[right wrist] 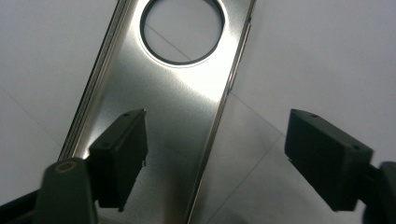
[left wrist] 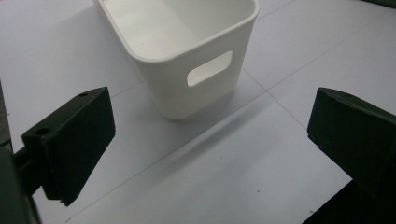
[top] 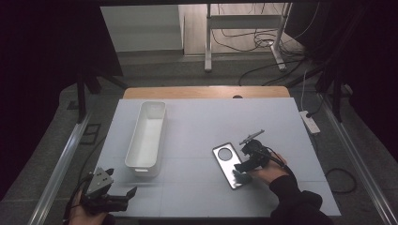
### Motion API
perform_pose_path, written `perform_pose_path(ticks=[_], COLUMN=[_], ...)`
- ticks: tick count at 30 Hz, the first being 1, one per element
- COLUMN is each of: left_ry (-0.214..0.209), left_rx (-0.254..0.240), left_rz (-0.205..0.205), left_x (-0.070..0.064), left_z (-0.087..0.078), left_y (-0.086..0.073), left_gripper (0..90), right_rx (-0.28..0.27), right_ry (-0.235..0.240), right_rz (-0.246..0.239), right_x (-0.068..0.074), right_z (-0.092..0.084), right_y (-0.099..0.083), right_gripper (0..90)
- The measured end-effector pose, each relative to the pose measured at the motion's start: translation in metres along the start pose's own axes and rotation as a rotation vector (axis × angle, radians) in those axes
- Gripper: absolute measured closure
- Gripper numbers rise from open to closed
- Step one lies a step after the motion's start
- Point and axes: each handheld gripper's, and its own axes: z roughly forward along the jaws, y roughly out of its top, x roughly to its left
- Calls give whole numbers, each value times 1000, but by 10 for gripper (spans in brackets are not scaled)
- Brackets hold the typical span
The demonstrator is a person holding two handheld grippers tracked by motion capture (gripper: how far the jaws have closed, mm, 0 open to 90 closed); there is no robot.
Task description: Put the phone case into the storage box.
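A shiny metal plate (top: 229, 165) with a round hole near its far end lies flat on the white table, right of centre. My right gripper (top: 244, 167) is low over the plate's near right edge, open. In the right gripper view its left jaw hovers over the plate (right wrist: 173, 102) and its right jaw over bare table, so the plate's right edge runs between them (right wrist: 215, 135). A long white bin (top: 145, 138) stands empty at the left. My left gripper (top: 121, 183) waits open at the table's near left corner, pointing at the bin's handle end (left wrist: 187, 42), nothing between its jaws (left wrist: 210, 123).
The white table top (top: 211, 117) ends in a wooden strip at the back. A power strip (top: 309, 121) and cables lie on the floor to the right. Metal stand legs (top: 208, 42) rise behind the table.
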Motion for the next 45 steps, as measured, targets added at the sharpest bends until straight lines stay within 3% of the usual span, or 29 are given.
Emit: perform_pose_path(ticks=[14,22,26,29,39,45], left_ry=[0,0,1,2,6,-17], left_rx=[3,6,7,7,7,9], left_rz=[4,6,5,4,-9,-3], left_x=[0,-1,-1,-1,0,1], left_z=[0,0,1,1,0,1], left_y=[0,0,1,1,1,1], left_gripper=[19,20,19,19,7,14], right_rx=[22,40,43,52,50,37], right_ry=[4,36,52,75,59,49], right_rz=[-37,-20,-1,29,25,20], right_x=[1,-4,-7,-8,-5,-5], right_z=[3,4,5,5,5,3], right_y=[-2,0,0,1,1,-1], right_gripper=[567,798,815,879,885,885])
